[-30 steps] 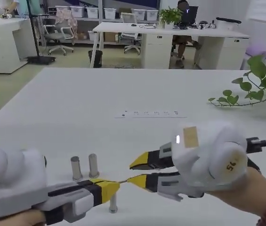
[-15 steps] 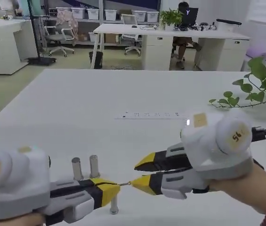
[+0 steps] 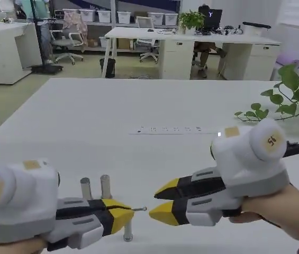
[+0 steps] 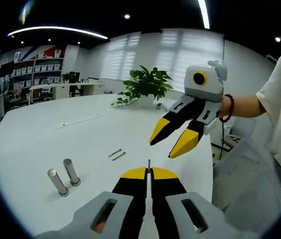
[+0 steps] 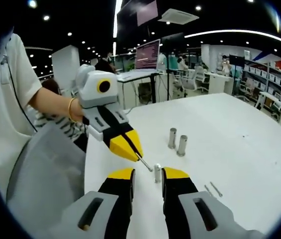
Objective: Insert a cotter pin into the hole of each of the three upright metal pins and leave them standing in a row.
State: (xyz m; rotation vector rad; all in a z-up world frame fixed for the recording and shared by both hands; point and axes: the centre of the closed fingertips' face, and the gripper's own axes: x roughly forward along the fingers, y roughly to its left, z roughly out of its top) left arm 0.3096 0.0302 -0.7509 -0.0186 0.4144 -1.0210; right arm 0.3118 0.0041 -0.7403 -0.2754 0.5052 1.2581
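**Cotter pin passed over to the left tool**

A second earlier the two tools met tip to tip over the cotter pin. By this moment the right tool [image 3: 153, 202] had drawn back and stood with its jaws parted and empty, just apart from the pin's free end. The left tool [image 3: 130, 210] was clenched on the cotter pin [image 3: 139, 209], which stuck straight out beyond its tips, held above the surface [image 3: 138, 106].

The hand-over looked complete, leaving the pin gripped by one end and free to be threaded. The nearest metal pin [image 3: 128, 228] stood upright just below the left tool. The other two metal pins [image 3: 85, 189] stood side by side behind it. Two spare cotter pins [image 4: 116, 154] lay on the surface, so most of the task seemed still ahead.
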